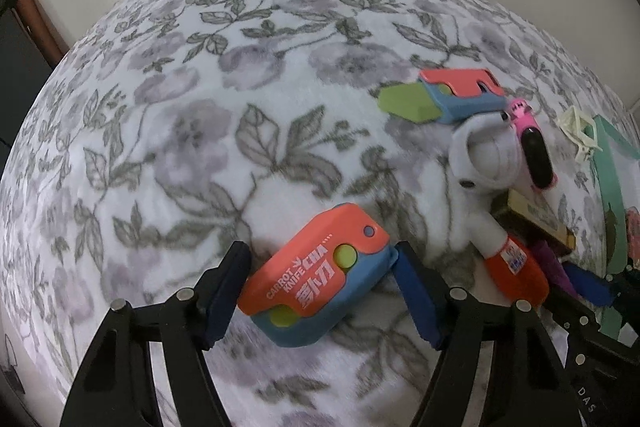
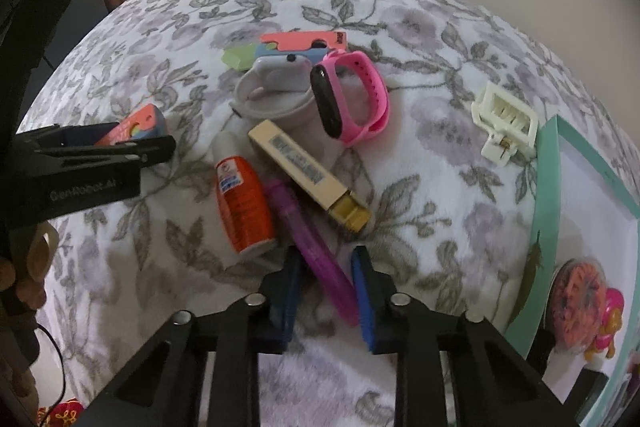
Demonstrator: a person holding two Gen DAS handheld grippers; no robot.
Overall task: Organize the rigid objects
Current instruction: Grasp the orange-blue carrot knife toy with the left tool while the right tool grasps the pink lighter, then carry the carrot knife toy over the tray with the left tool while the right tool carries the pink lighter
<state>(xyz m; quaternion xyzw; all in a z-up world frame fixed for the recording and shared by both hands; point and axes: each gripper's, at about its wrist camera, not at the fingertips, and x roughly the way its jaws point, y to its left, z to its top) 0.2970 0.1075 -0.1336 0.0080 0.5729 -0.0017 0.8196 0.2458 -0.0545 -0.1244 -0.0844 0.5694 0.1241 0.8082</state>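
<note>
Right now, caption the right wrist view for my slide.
Right gripper closing around a purple pen among clutter on a floral blanket.

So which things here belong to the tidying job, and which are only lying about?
Job: carrot knife between the left tool's fingers; purple pen between the right tool's fingers; teal tray.
Lying about: pink watch, hair clip, glue bottle.

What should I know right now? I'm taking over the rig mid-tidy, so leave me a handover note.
Left claw: straddling a toy knife; grip unclear.
Right claw: shut on the purple pen.
Loose on the blanket: second toy knife, pink watch, grey watch, glue bottle, beige box, hair clip.
Done: a few toys lie in the green tray.
Left: probably everything on the blanket.
</note>
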